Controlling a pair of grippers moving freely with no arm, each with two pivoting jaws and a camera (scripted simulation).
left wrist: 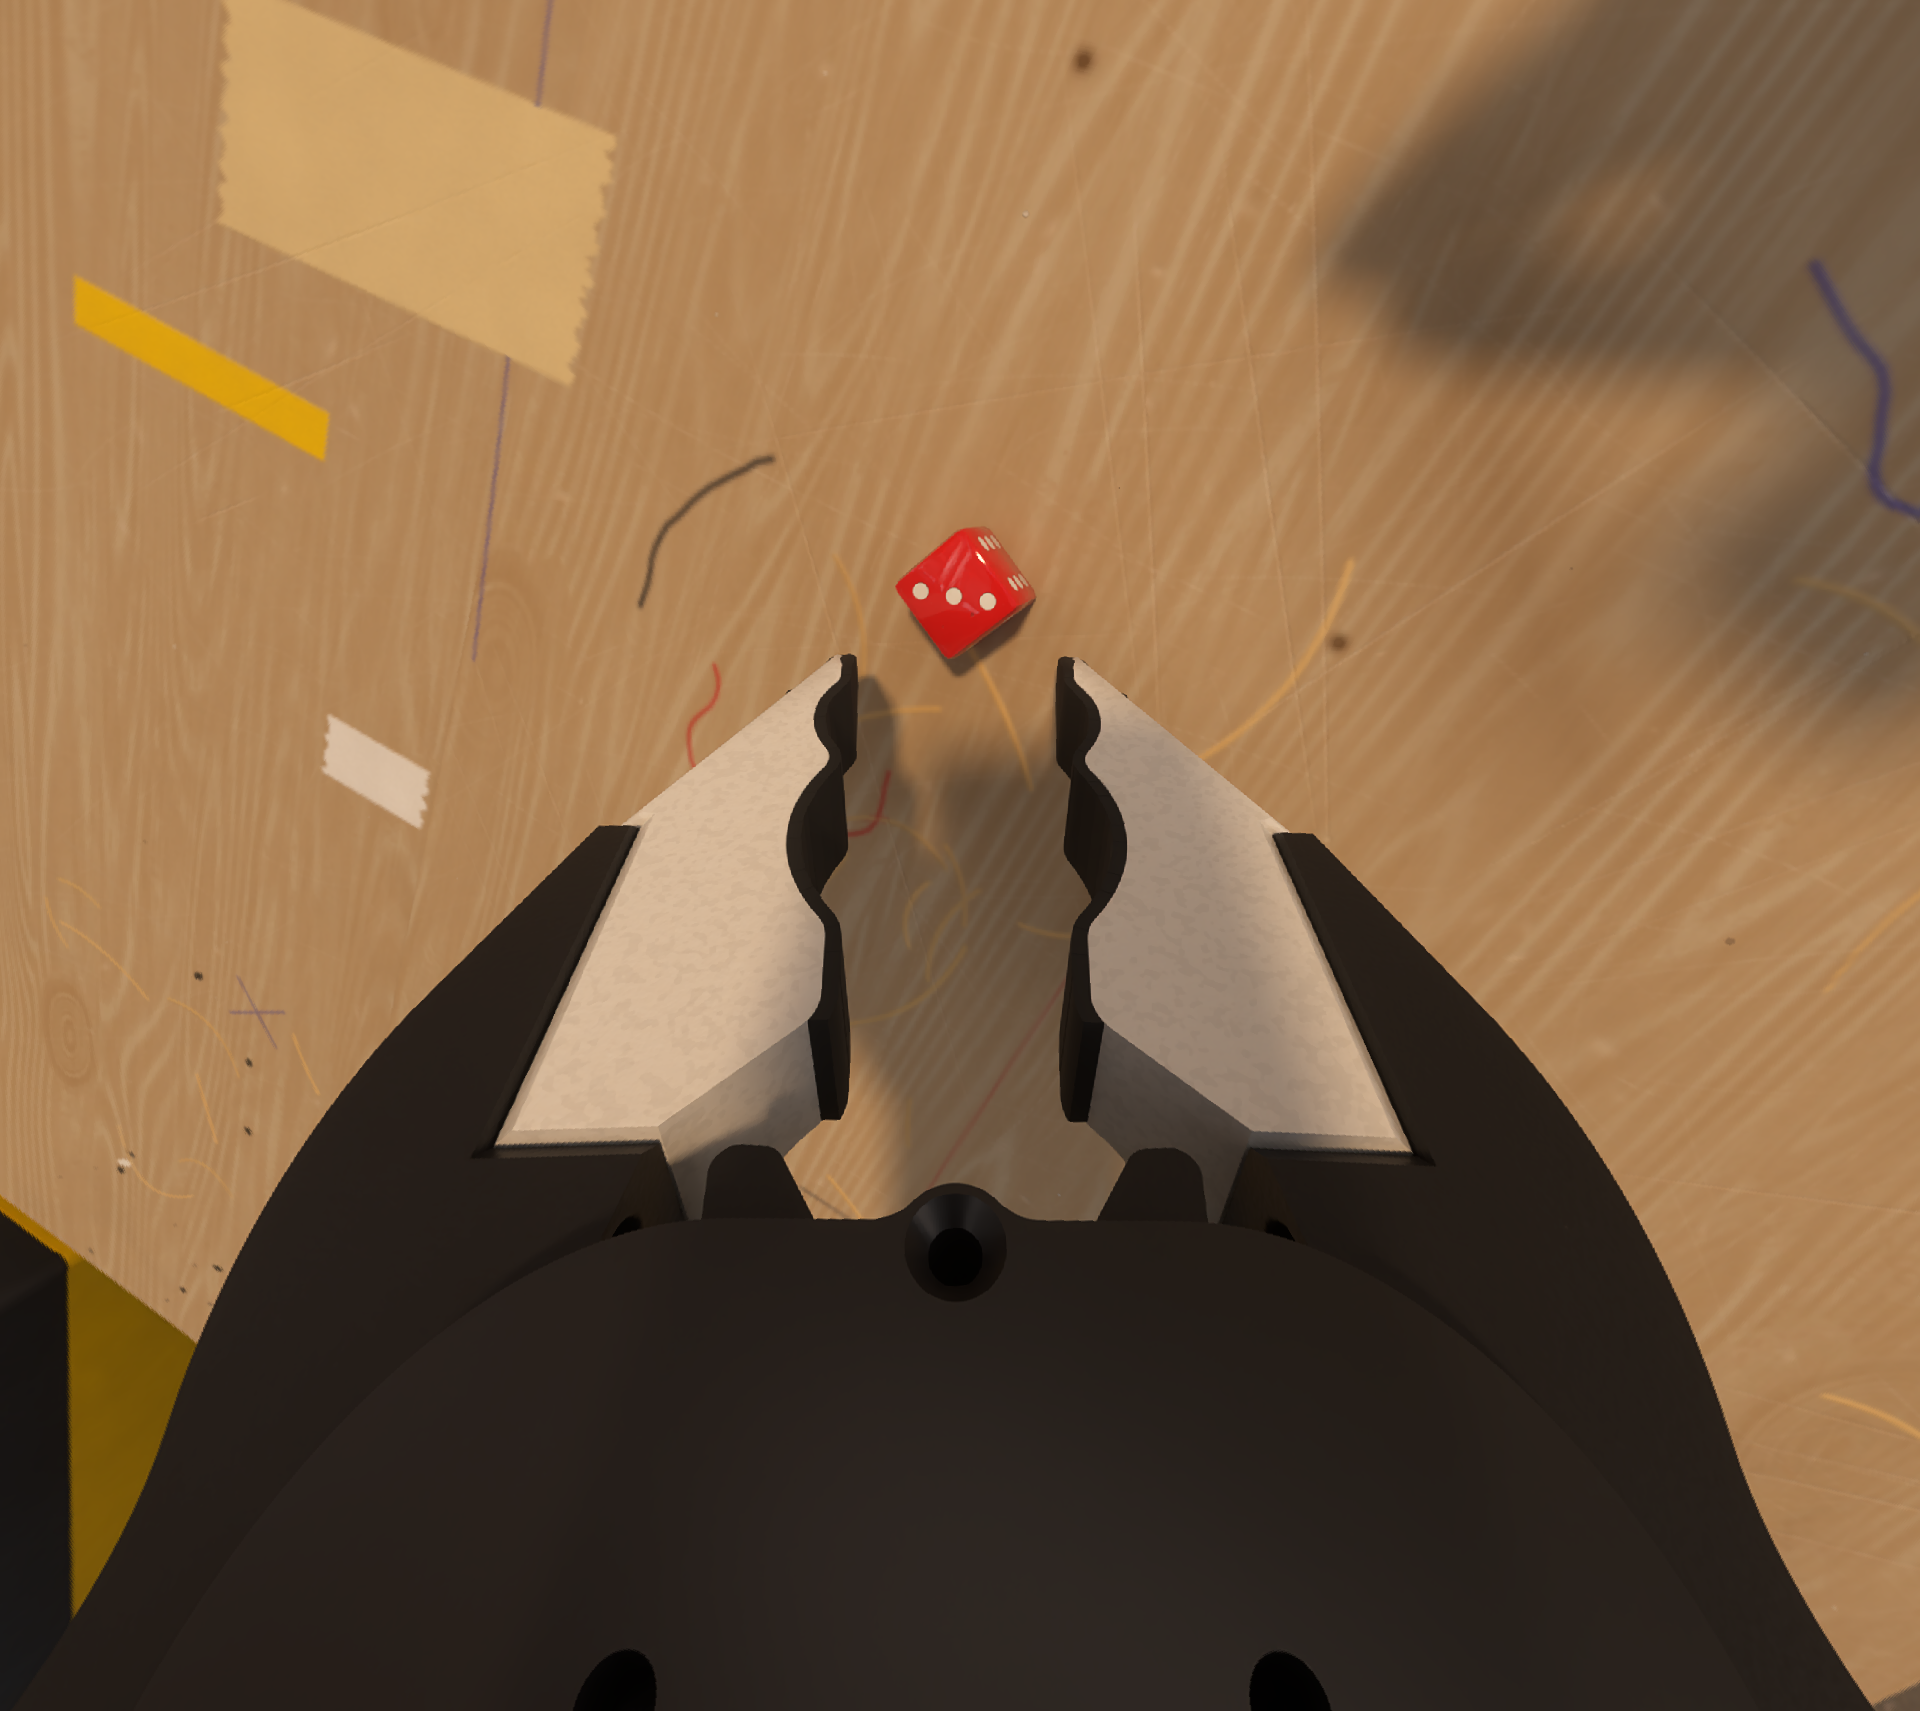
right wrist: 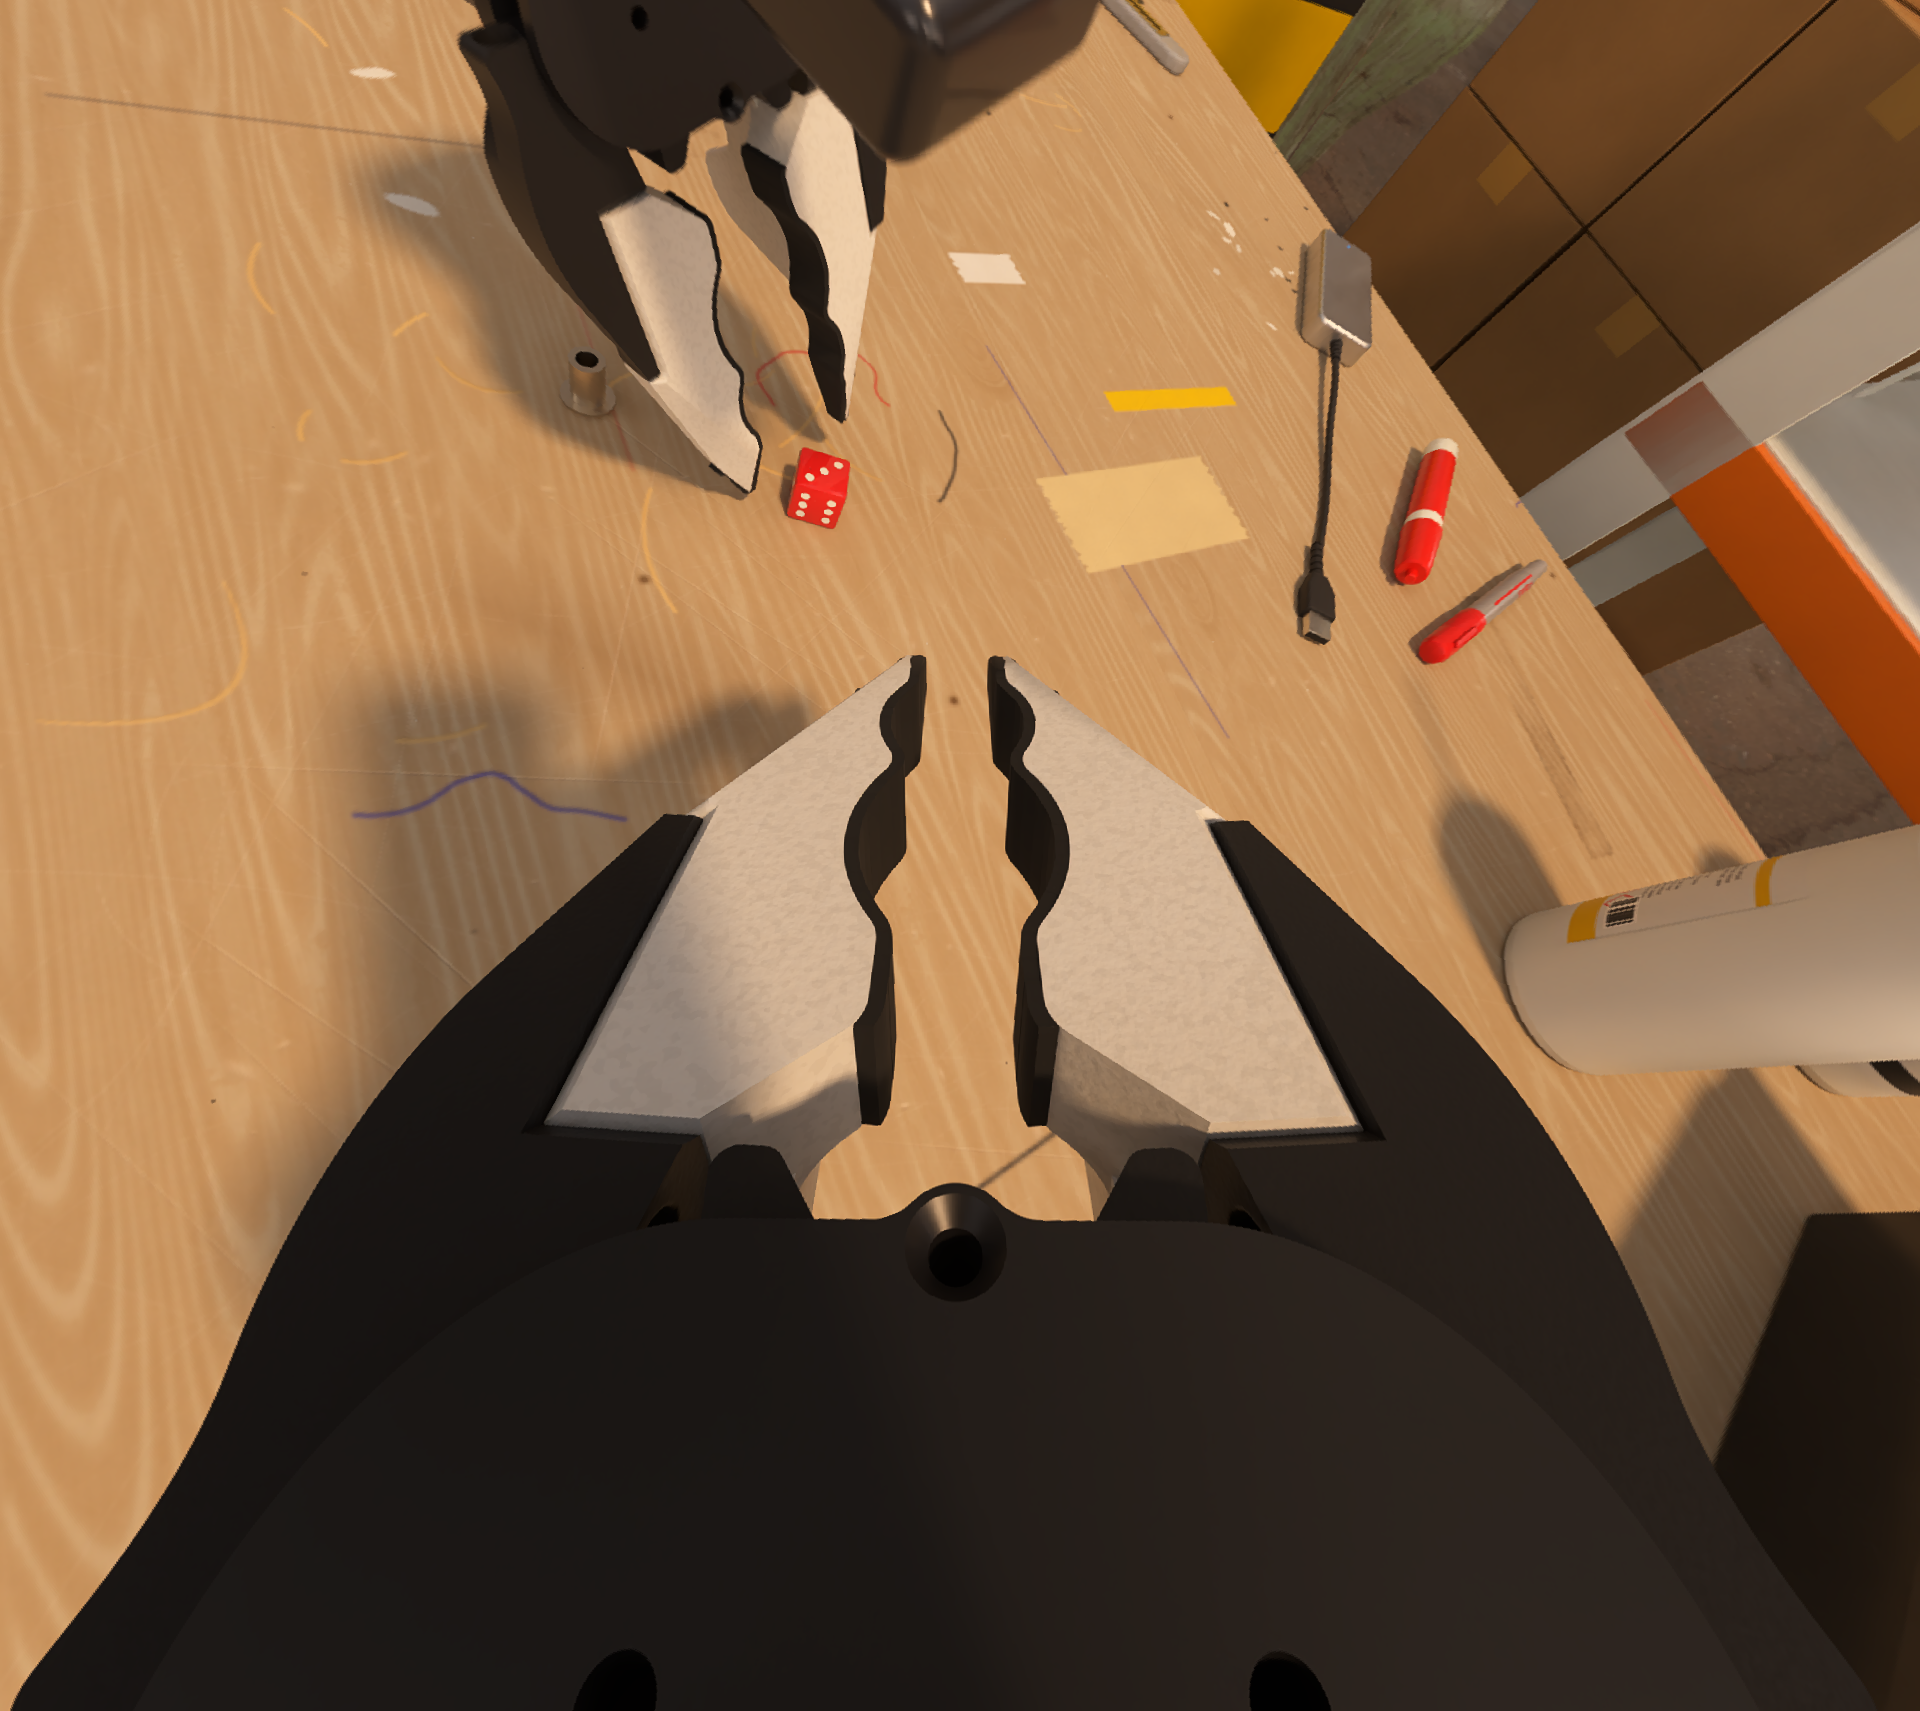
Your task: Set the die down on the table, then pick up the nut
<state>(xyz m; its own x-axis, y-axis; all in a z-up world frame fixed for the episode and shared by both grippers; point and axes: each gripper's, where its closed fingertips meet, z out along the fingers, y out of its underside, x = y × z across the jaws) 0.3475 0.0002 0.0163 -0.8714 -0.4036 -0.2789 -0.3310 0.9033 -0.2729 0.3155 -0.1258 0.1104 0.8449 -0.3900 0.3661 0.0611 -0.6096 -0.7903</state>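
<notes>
Left fingers [left wrist: 1075, 695] apart | die [left wrist: 964, 591] on table [left wrist: 1351, 830] | nut [right wrist: 588, 383] untouched

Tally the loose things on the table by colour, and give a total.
Red: 3, the die, a fat marker, a thin marker.
Grey or silver: 3, the nut, an adapter with cable, a pen.
White: 1, a lying bottle.
Total: 7.
</notes>
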